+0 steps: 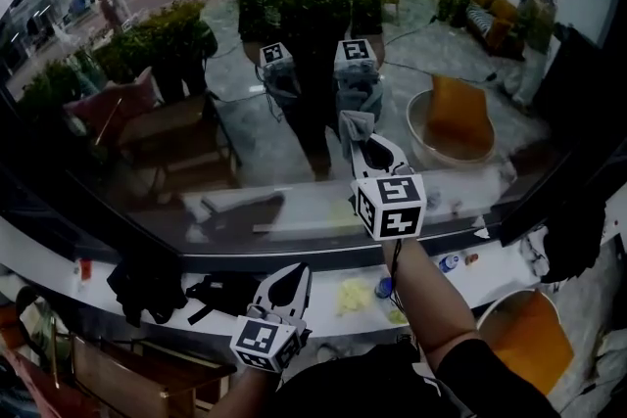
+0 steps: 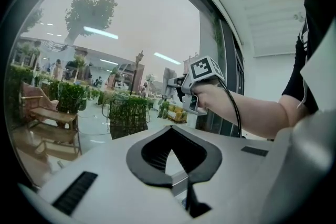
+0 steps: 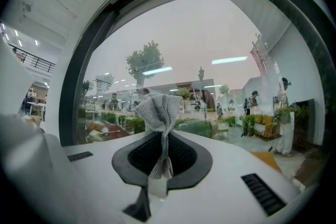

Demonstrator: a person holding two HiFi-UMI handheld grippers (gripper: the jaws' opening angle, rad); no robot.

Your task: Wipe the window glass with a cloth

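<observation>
The window glass (image 1: 167, 34) fills the upper head view and reflects both grippers. My right gripper (image 1: 363, 141) is raised to the pane, shut on a grey knitted cloth (image 1: 355, 124) whose bunched end sticks out past the fingertips, at or very near the glass. In the right gripper view the cloth (image 3: 157, 110) rises from between the closed jaws (image 3: 160, 136) in front of the glass (image 3: 220, 29). My left gripper (image 1: 291, 272) hangs lower, below the window frame, shut with nothing in it. The left gripper view shows its closed jaws (image 2: 171, 129) and the right gripper (image 2: 178, 86) held in a hand.
A dark window frame (image 1: 245, 255) runs under the pane. Below it a white ledge (image 1: 108, 259) carries black items (image 1: 147, 287), a yellow rag (image 1: 353, 296) and a small bottle (image 1: 449, 262). An orange chair (image 1: 534, 340) stands at the lower right.
</observation>
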